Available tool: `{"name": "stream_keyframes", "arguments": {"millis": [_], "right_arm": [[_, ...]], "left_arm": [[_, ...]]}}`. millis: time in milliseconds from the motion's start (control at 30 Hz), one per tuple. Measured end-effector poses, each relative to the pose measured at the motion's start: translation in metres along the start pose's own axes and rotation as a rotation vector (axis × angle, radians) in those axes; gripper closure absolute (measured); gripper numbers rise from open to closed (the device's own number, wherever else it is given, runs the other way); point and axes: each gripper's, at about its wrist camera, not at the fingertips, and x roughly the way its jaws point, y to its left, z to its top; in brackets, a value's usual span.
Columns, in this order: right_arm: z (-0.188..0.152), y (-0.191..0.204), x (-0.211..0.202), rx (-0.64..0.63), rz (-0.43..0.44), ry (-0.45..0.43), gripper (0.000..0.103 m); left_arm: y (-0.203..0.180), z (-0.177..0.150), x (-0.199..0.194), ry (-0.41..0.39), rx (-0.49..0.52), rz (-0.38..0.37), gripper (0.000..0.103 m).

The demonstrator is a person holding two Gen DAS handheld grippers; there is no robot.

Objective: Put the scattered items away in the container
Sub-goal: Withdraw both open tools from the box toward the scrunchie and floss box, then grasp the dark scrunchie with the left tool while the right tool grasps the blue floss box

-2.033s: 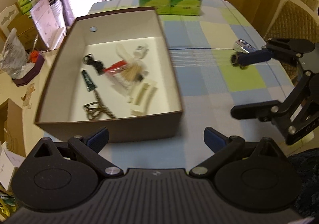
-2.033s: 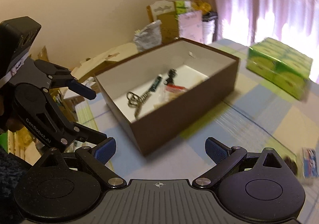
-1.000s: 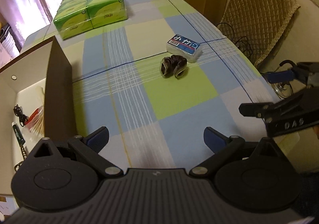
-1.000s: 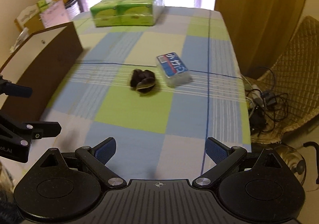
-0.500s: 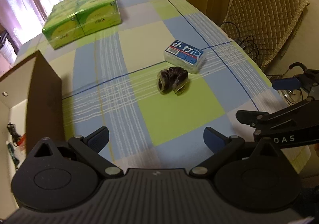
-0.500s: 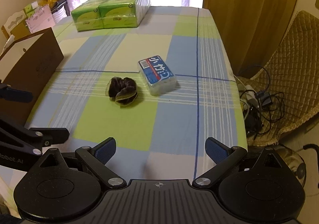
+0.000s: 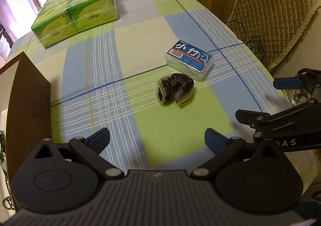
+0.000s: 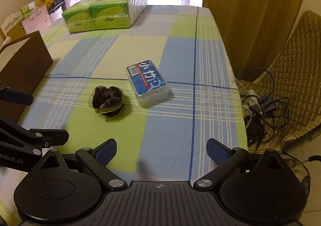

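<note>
A dark brown scrunchie (image 7: 175,89) lies on the checked tablecloth, touching a clear pack with a blue label (image 7: 189,60) just behind it. Both show in the right wrist view too: the scrunchie (image 8: 107,100) and the pack (image 8: 148,83). The brown box (image 7: 28,101) with a white inside stands at the left edge, also in the right wrist view (image 8: 26,65). My left gripper (image 7: 157,138) is open and empty, short of the scrunchie. My right gripper (image 8: 161,149) is open and empty, nearer than both items.
A green wrapped multipack (image 7: 77,10) stands at the table's far end, also in the right wrist view (image 8: 106,15). A quilted chair (image 8: 291,77) and tangled cables (image 8: 260,105) are off the table's right edge. Curtains hang behind.
Both grippers have swung from the box toward the scrunchie and the pack and come closer to them. Both stay open and empty.
</note>
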Motion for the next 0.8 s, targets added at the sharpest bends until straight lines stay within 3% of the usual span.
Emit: {"name": "stream_keyframes", "arguments": {"millis": [800], "right_arm": [[0.022,-0.038,0.051,-0.052,0.080,-0.024,0.003]], "left_arm": [[-0.006,0.024,0.059,-0.019,0.002,-0.043,0.017]]}}
